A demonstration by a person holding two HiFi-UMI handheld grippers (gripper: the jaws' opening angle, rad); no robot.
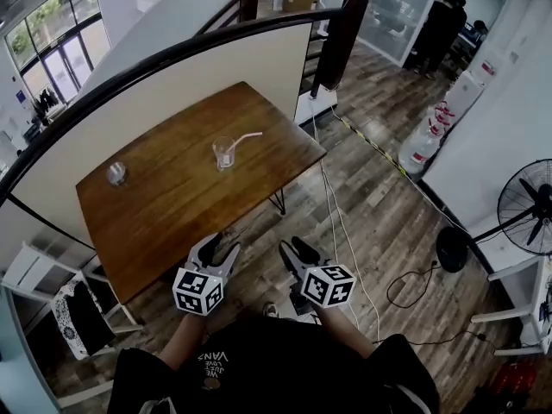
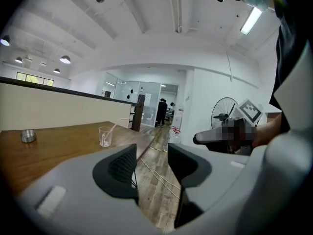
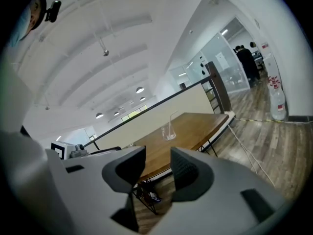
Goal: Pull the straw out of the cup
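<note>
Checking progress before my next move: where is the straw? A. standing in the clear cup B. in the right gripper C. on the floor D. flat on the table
A: the straw leans out of the clear cup on the table, while the left gripper and right gripper hang short of it, jaws apart and empty.

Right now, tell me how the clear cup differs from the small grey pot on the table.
The clear cup is see-through and the taller; the small grey pot is opaque and squat. The cup holds a straw leaning over its rim; nothing sticks out of the pot. The cup stands near the table's middle, the pot nearer its left edge in the head view. Both stand upright on that wooden table.
</note>
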